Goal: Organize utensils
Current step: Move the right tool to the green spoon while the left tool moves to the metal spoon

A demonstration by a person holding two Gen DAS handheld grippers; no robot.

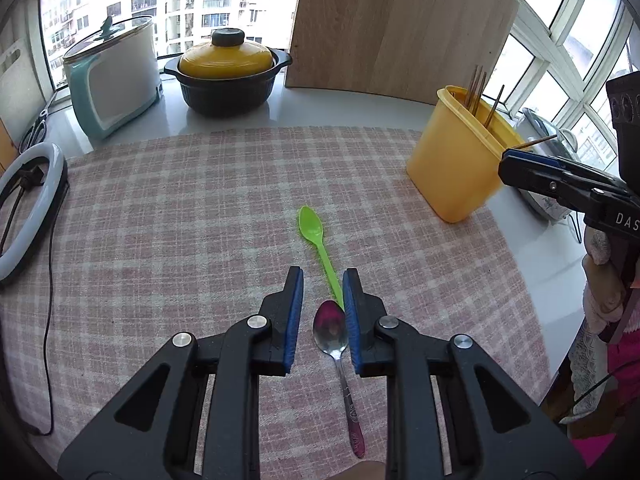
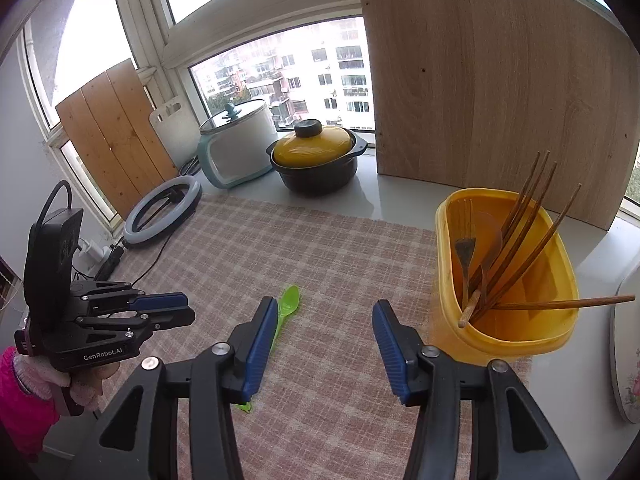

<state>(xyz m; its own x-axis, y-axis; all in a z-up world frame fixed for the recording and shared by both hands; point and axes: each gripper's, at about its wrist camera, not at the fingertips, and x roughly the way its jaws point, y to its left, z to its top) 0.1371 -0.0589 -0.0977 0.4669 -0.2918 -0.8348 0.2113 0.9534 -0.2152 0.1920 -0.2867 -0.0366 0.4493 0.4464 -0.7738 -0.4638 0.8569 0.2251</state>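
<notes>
A metal spoon (image 1: 331, 330) with a dark red handle lies on the checked cloth (image 1: 180, 208). My left gripper (image 1: 322, 280) hovers over it, open, with the spoon's bowl in the gap close to the right pad and not pinched. A green plastic spoon (image 1: 314, 232) lies just beyond, its handle running under the right finger. The yellow utensil holder (image 1: 448, 168) stands at the right with chopsticks (image 2: 520, 240), a fork and a wooden spoon inside. My right gripper (image 2: 326, 308) is open and empty, left of the holder (image 2: 442, 320), with the green spoon (image 2: 289, 300) by its left finger.
A black pot with a yellow lid (image 1: 226, 68), a white and teal cooker (image 1: 112, 80) and a wooden board (image 1: 400, 24) line the back. A ring light (image 1: 28, 208) and its cable lie at the left. A flowered plate (image 2: 628, 352) is right of the holder.
</notes>
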